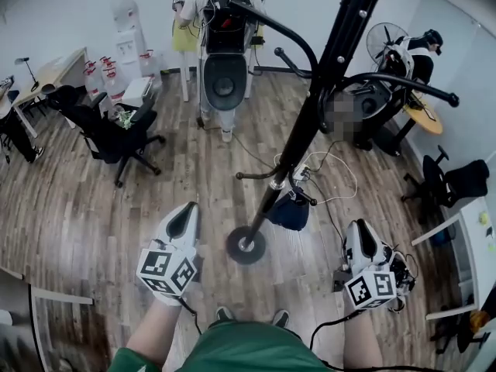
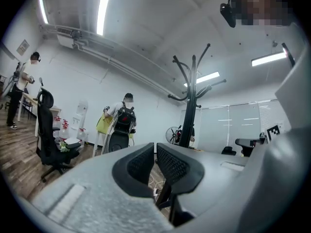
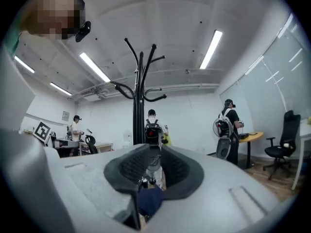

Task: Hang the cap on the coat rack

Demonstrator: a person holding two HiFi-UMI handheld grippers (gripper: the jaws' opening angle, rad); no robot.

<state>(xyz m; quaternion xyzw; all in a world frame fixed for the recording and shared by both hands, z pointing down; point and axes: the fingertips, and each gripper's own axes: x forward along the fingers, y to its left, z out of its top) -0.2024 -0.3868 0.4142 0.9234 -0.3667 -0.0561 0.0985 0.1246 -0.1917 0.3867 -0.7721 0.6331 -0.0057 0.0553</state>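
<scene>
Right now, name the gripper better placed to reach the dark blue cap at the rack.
Right, probably. The cap hangs right of the coat rack pole, nearer the right gripper, whose view shows it beyond its jaws. The left gripper sits across the pole.

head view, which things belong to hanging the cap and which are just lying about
For the job:
- coat rack
- dark blue cap, by a low hook of the rack
- left gripper
- right gripper

Just about:
- office chair
- fan
- water dispenser
</scene>
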